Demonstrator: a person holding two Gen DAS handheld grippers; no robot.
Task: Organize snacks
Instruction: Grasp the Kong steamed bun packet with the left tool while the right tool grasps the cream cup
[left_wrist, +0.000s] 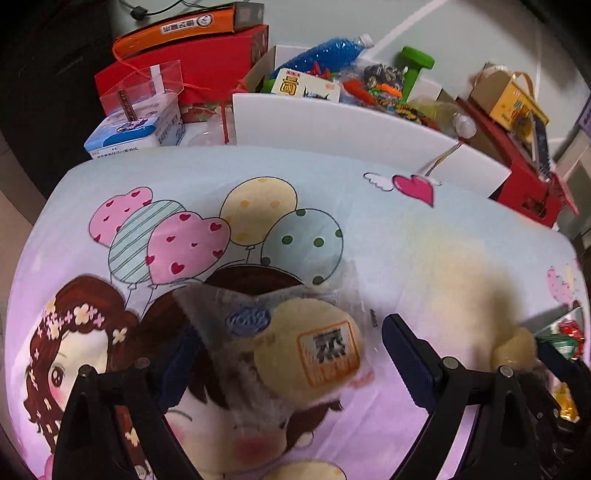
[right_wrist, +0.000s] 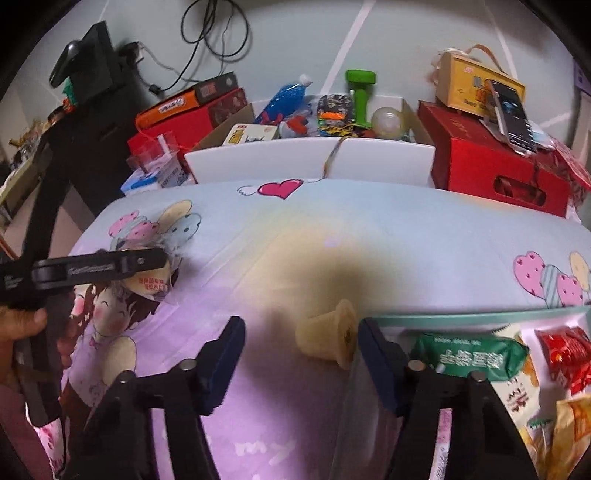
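A round yellow cake in a clear wrapper lies on the cartoon tablecloth. My left gripper stands open around it; the wrapper reaches the left finger and the right pad is clear of it. In the right wrist view the same cake shows under that gripper's finger. A pale yellow jelly cup lies on its side between the fingers of my right gripper, close to the right finger and far from the left one. A clear tray at the right holds a green packet and red ones.
A white box full of toys and a blue bottle stands behind the table. Red gift boxes flank it, with a yellow box and a phone on the right one. A tissue box sits at the back left. A hand holds the left gripper.
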